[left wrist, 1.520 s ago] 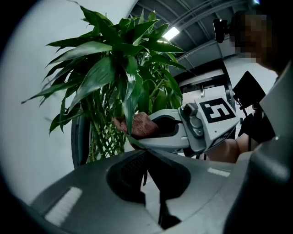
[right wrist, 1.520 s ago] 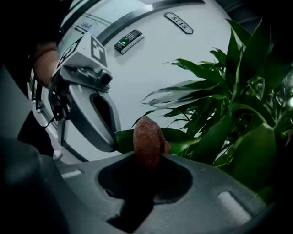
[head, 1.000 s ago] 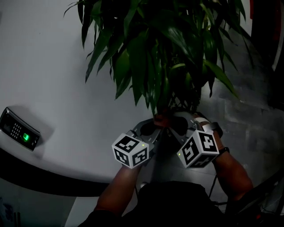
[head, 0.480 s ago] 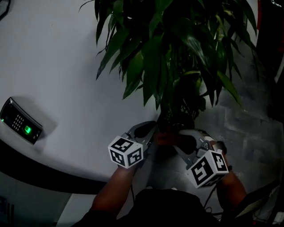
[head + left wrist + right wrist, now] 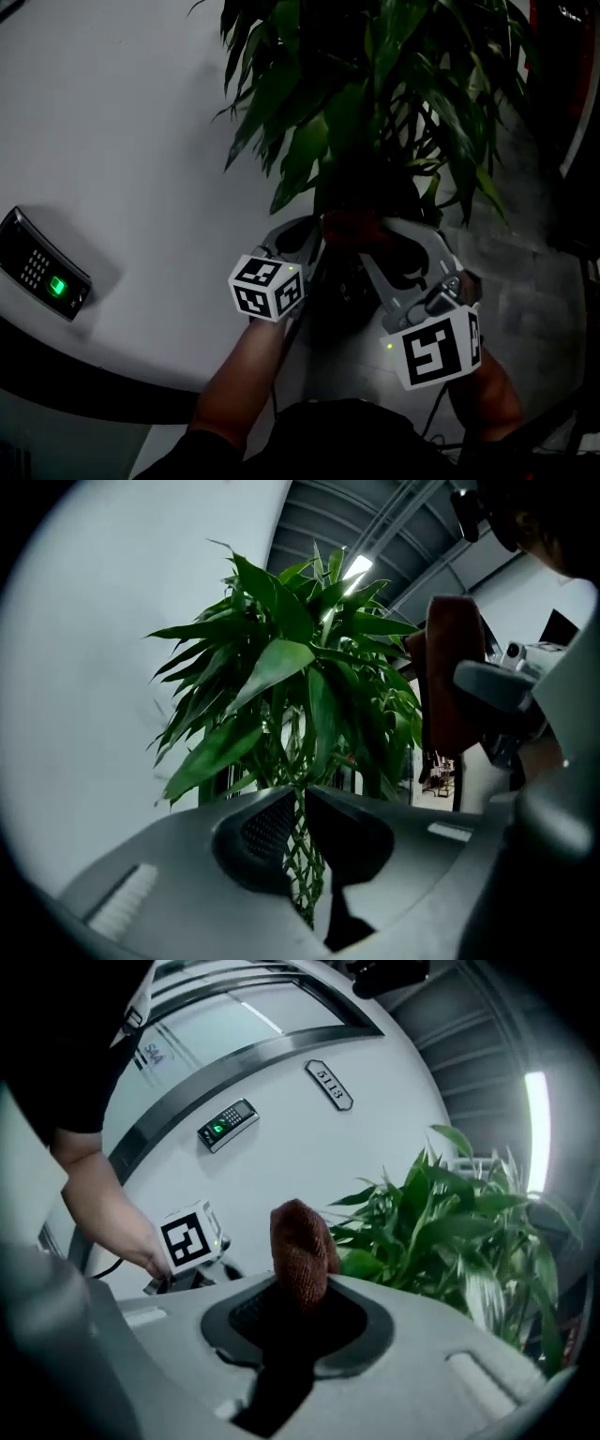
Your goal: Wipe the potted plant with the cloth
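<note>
The potted plant [image 5: 375, 103] spreads long green leaves over both grippers; its braided stem [image 5: 305, 874] shows in the left gripper view. My right gripper [image 5: 373, 228] is shut on a reddish-brown cloth [image 5: 300, 1251], which sticks up from its jaws. The cloth [image 5: 349, 225] sits just under the lowest leaves. My left gripper [image 5: 317, 232] is beside it on the left. Its jaws [image 5: 300, 794] parted and have just eased slightly closer. A narrow gap stays between them, holding nothing; the stem shows through it from behind. The cloth [image 5: 450, 677] hangs to the right in that view.
A curved white wall [image 5: 122, 141] stands behind and left of the plant, with a keypad [image 5: 47, 277] showing a green light and a dark band [image 5: 75, 375] below. A small number plate [image 5: 328, 1084] is on the wall. Grey floor [image 5: 525, 253] lies to the right.
Both grippers have moved up toward the lowest leaves. The right one, with the cloth, has risen most and its cube looks larger. The left gripper's tips now sit beside the cloth.
</note>
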